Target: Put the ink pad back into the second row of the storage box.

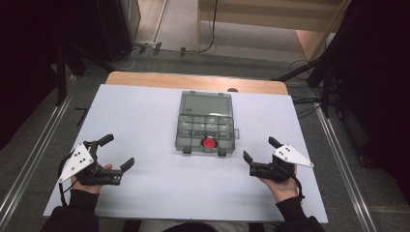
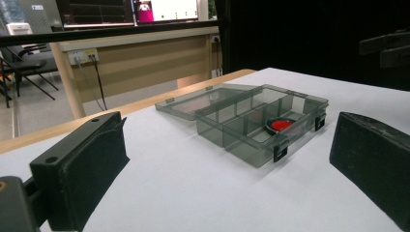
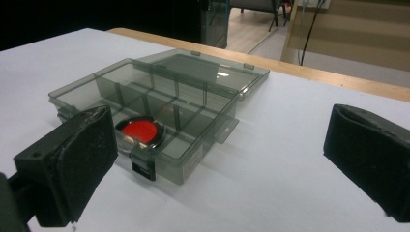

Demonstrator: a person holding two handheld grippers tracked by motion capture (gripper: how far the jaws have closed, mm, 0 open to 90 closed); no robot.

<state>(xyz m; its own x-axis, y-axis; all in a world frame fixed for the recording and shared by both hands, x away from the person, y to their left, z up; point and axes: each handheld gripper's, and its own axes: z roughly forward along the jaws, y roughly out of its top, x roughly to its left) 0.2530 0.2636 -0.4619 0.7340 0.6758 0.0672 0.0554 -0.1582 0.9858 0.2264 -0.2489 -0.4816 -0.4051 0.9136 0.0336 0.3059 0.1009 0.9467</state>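
Organizer box (image 1: pixel 205 126), red disc (image 1: pixel 209 143) inside

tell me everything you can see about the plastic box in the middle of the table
The plastic box is smoky grey and see-through, with thin walls splitting it into several small compartments. Its lid is open, folded back flat on the white table cover on the far side. Two black latches hang off the near edge. A round red thing lies in a near compartment. Neither gripper touches it.
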